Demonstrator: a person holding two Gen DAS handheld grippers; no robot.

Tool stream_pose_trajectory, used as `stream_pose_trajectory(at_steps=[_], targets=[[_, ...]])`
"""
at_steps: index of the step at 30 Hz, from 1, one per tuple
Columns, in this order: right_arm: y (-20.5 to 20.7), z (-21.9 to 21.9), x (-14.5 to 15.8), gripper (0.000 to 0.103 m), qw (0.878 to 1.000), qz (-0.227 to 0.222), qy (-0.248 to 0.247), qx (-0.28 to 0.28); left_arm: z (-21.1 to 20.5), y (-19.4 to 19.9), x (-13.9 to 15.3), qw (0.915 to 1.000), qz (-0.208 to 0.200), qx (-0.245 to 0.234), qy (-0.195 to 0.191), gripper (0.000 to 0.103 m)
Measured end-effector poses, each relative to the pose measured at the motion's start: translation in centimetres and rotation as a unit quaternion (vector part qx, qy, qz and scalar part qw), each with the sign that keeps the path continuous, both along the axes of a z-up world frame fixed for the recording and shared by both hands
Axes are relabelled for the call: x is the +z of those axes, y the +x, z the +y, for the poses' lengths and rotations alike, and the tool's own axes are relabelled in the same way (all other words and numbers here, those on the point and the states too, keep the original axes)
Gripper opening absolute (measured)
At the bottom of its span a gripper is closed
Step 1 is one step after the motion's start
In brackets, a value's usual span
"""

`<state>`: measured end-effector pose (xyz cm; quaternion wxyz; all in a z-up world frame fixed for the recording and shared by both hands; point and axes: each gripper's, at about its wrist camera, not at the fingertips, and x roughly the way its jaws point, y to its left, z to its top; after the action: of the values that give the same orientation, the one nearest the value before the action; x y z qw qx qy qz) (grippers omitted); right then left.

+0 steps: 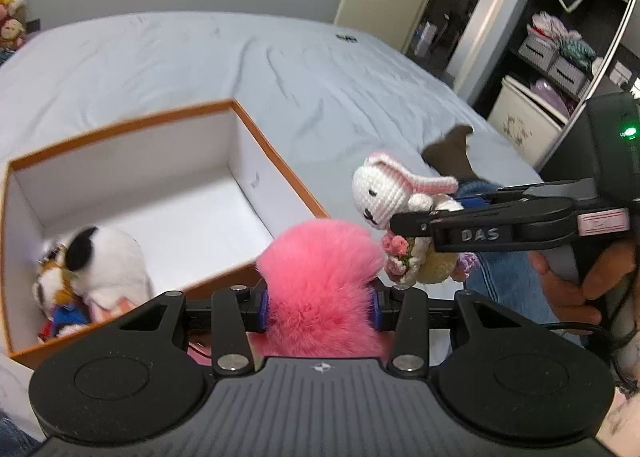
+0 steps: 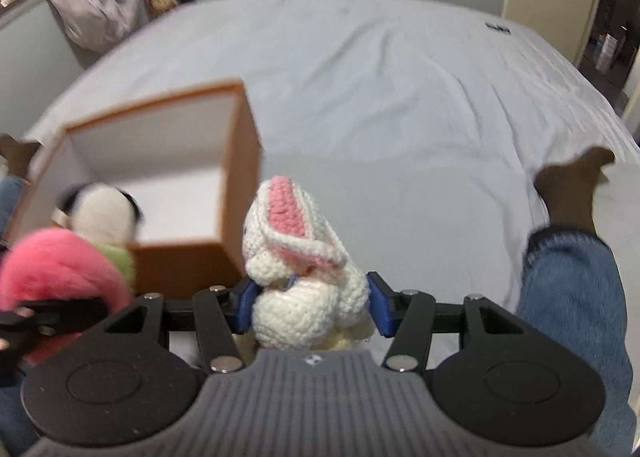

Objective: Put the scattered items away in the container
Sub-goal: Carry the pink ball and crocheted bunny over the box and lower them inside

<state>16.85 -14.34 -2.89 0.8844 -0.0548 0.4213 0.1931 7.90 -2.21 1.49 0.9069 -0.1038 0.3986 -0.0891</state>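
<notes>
the fluffy pink fur toy (image 1: 320, 269) sits clamped between the left claw (image 1: 319, 307) pads, just beside the near corner of the orange-rimmed white cardboard box (image 1: 276, 153). the white crocheted bunny (image 2: 296, 277) is gripped in the right claw (image 2: 310, 307), right of the box. open grey bed sheet (image 1: 200, 57) lies beyond, and a black-and-white plush (image 1: 104, 257) lies inside the box.

- The left gripper (image 1: 318, 303) clamps a fluffy pink toy (image 1: 320, 269) between its blue pads.
- Far left on the pale bed sheet (image 1: 248, 57), an orange-rimmed box (image 1: 276, 149) holds a black-and-white plush (image 1: 106, 265).
- At right, the right gripper (image 1: 416, 223) grips a crocheted bunny (image 1: 384, 193).
</notes>
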Motion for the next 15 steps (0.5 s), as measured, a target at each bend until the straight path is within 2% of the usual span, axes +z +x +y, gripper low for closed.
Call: stream_pose_trajectory(at_steps=[8,15], targets=[[-0.7,4.4,5.0,0.058,0.994,-0.062,0.055,0.066,3.2,0.4,2.5,0.998,-0.029,0.054,0.014,0.049],[1.1,8.9,6.2,0.058,0.988,-0.081,0.088,0.102,6.6,1.7,3.2,0.995,-0.029,0.091,0.031,0.049]])
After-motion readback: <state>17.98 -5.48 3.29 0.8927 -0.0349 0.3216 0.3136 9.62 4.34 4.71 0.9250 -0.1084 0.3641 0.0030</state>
